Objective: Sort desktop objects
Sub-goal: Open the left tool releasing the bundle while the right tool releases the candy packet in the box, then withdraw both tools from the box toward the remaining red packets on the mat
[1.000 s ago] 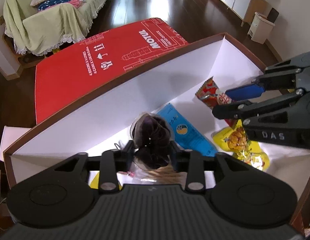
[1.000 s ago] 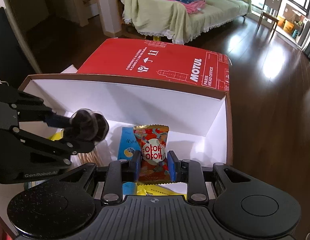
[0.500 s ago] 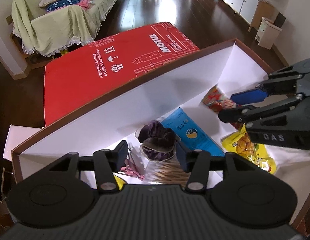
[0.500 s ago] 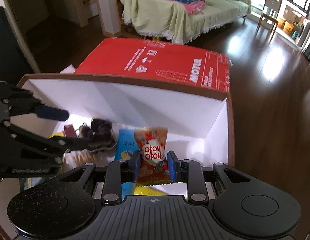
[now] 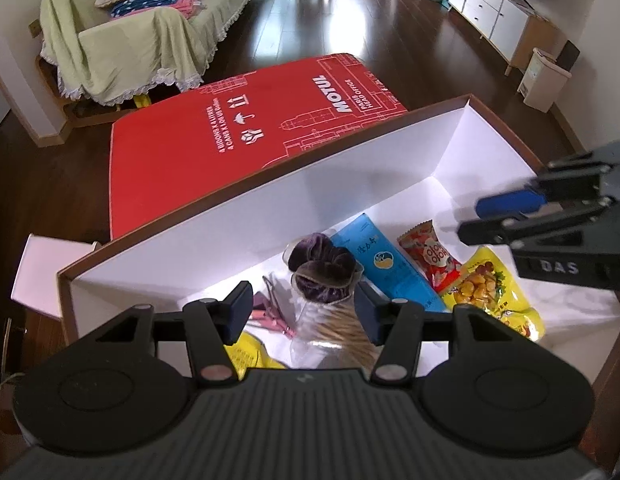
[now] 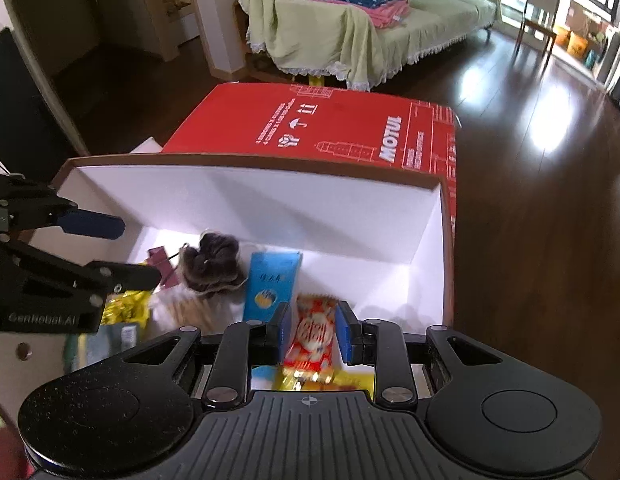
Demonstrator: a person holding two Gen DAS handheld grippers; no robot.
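Left gripper (image 5: 302,308) gaping wide, empty, hanging above purple scrunchie (image 5: 323,266) lying in white box (image 5: 389,168). Right gripper (image 6: 311,330) part-open, jaws flanking red snack packet (image 6: 311,334), no contact visible. Blue packet (image 5: 385,264) at scrunchie's 3 o'clock: sorted items grouped.

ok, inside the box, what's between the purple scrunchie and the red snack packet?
The blue packet, lying flat between the purple scrunchie and the red snack packet. Both wrist views show it; the left one is clearest.
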